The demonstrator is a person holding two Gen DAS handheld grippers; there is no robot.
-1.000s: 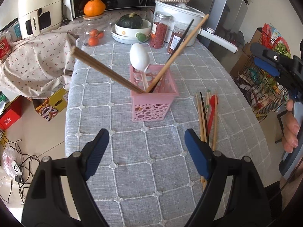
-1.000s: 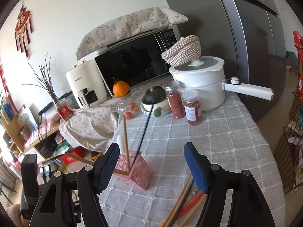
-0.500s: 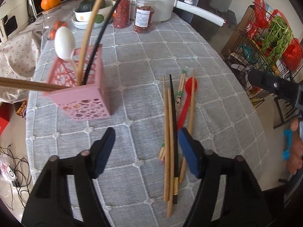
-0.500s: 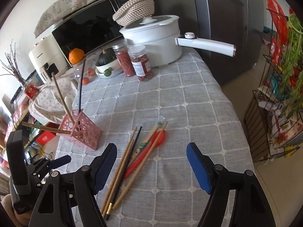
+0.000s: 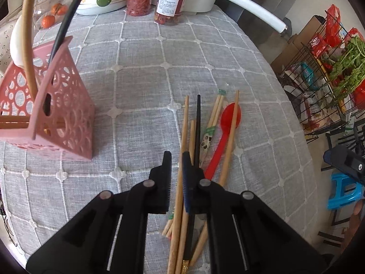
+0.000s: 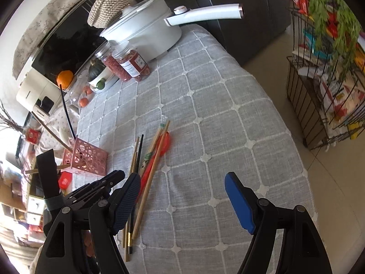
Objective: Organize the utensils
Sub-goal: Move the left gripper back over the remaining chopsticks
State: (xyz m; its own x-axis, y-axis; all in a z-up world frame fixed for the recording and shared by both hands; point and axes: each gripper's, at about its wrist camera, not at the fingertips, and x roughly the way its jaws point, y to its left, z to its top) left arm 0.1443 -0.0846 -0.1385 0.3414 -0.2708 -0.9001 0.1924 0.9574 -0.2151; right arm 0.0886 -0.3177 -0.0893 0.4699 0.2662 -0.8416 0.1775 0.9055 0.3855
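Note:
A pink perforated utensil holder (image 5: 57,114) stands on the grey tablecloth and holds a white spoon, wooden chopsticks and a black chopstick. Loose wooden chopsticks (image 5: 184,125), a black chopstick (image 5: 198,123) and a red spoon (image 5: 228,123) lie in a bundle to its right. My left gripper (image 5: 175,159) is low over the bundle, its jaws narrowed around one wooden chopstick (image 5: 180,196). My right gripper (image 6: 182,185) is open and empty above the cloth, right of the bundle (image 6: 148,164). The holder also shows in the right wrist view (image 6: 87,158).
Two jars of red dried goods (image 5: 170,2), a white pot with a long handle (image 6: 146,32), a bowl with a squash (image 6: 98,77) and a microwave stand at the back. A wire rack with greens (image 6: 328,68) stands off the table's right edge.
My left gripper has moved right from the holder, dropped onto the loose chopsticks and closed around one. My right gripper has moved forward and lower, staying open.

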